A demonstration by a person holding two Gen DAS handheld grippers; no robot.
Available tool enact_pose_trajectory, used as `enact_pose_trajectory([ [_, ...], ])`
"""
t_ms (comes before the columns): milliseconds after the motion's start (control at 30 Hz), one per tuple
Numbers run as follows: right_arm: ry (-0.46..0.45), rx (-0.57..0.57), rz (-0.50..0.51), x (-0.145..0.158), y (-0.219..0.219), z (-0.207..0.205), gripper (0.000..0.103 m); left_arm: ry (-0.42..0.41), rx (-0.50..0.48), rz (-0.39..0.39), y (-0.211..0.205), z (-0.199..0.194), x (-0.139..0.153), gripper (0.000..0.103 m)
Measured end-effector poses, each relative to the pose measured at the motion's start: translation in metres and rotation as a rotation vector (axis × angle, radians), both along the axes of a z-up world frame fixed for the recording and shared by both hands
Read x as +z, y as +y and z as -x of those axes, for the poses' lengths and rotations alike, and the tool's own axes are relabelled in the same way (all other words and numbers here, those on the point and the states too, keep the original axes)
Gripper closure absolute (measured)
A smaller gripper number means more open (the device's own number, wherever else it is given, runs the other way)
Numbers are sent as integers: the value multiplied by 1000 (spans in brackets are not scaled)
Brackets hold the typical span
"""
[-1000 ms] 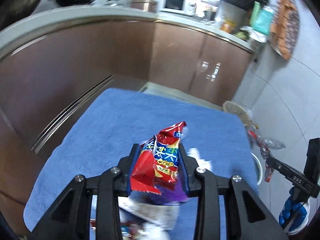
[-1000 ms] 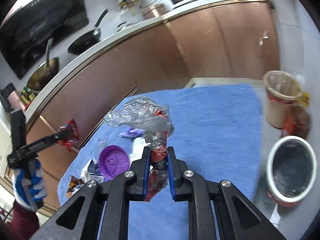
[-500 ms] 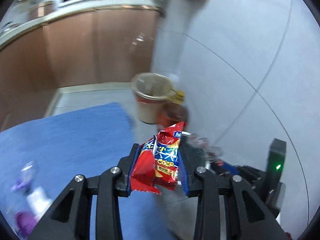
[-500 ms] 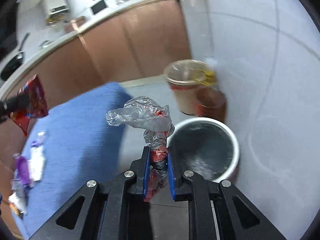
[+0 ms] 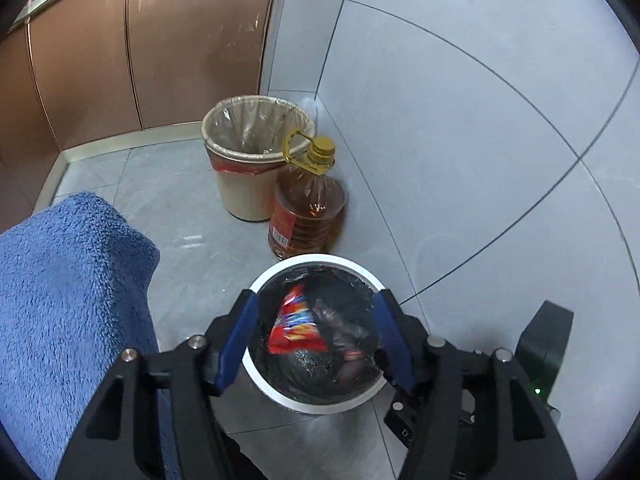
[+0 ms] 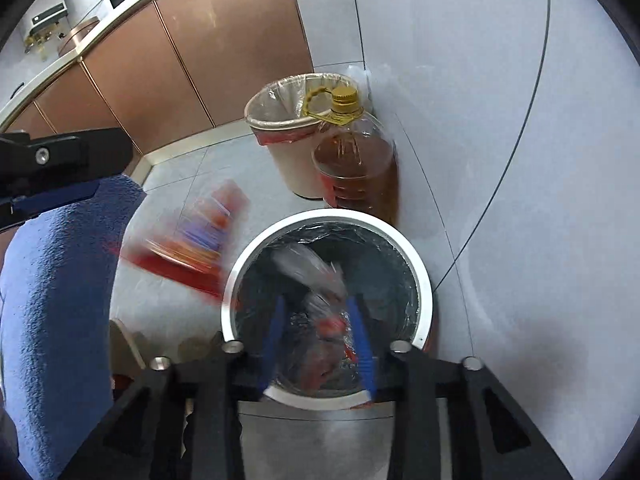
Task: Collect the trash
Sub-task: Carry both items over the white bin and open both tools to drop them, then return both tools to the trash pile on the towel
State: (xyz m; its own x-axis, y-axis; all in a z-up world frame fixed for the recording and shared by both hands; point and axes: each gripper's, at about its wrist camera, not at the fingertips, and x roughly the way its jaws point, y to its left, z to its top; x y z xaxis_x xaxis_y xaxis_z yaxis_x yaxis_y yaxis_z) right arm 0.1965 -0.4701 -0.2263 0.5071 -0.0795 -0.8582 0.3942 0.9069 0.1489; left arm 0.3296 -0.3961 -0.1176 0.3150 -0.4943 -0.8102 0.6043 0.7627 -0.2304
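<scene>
A white-rimmed trash bin [image 5: 264,280] with a black liner stands on the floor. My left gripper [image 5: 314,334] is open above it, and the red snack packet [image 5: 294,326] is inside the bin, free of the fingers. In the right wrist view the same packet [image 6: 192,240] shows as a red blur falling beside the bin rim [image 6: 416,256]. My right gripper [image 6: 318,338] is open over the bin, and the clear plastic wrapper [image 6: 316,280] is blurred between the blue pads, dropping into the bin.
A beige bin with a clear liner [image 5: 256,160] and a large bottle of oil [image 5: 308,208] stand against the tiled wall behind the trash bin. The blue towel-covered table edge [image 5: 60,288] is at the left. Brown cabinets [image 5: 120,40] stand at the back.
Both grippers swung from the table to above the white-rimmed bin and opened. The red snack packet and the clear wrapper left the fingers and are dropping into the bin.
</scene>
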Motion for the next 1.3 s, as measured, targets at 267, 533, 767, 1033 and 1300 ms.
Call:
enact_pose_trajectory([
  [267, -34, -17, 10, 21, 12, 16, 51, -89, 80, 15, 46, 22, 28, 44],
  [533, -183, 107, 30, 99, 79, 43, 39, -188, 95, 37, 144, 83, 84, 44],
  [767, -302, 310, -35, 158, 165, 71, 39, -272, 188, 38, 258, 132, 119, 44],
  [1033, -331, 497, -97, 187, 242, 78, 42, -324, 343, 11, 393, 169, 128, 44],
  [1300, -309, 607, -118, 184, 295, 71, 43, -326, 385, -85, 466, 199, 93, 43],
])
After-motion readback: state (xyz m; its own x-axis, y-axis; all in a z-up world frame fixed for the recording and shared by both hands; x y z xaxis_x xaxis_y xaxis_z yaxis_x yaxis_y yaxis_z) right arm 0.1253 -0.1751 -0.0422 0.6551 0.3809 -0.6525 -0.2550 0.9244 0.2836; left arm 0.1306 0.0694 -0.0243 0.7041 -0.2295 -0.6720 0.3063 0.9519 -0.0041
